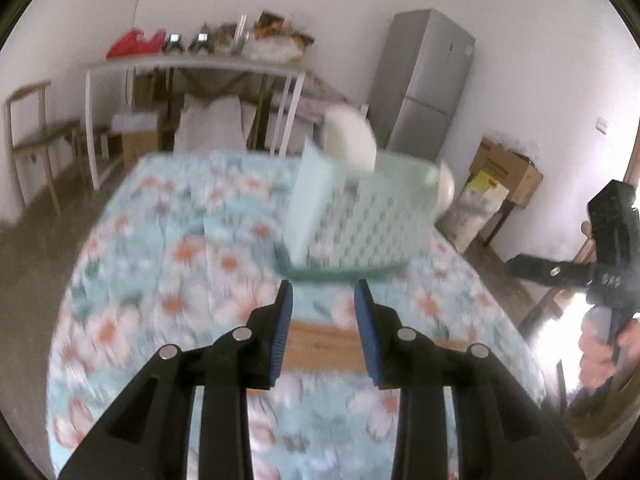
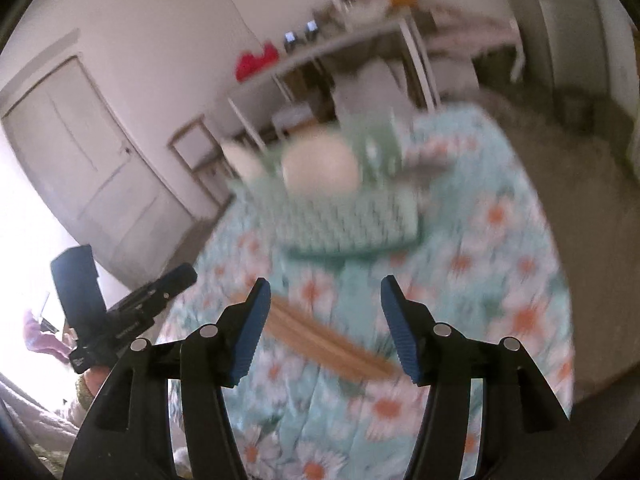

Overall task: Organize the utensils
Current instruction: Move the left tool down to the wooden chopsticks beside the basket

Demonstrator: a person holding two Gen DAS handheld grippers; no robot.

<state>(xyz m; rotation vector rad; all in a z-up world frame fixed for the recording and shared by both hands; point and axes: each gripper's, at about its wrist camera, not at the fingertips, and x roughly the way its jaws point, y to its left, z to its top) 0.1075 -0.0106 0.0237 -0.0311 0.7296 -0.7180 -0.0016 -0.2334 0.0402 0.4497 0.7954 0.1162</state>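
Chopsticks lie on the floral cloth beneath the right gripper, jaws apart, holding nothing.

One mint-green perforated rack stands on one desk with a floral cloth. Two white bowls sit in or behind the rack. The wooden chopsticks look like two or three sticks, though blur hides the count. Two grippers, each with two blue-padded fingers.
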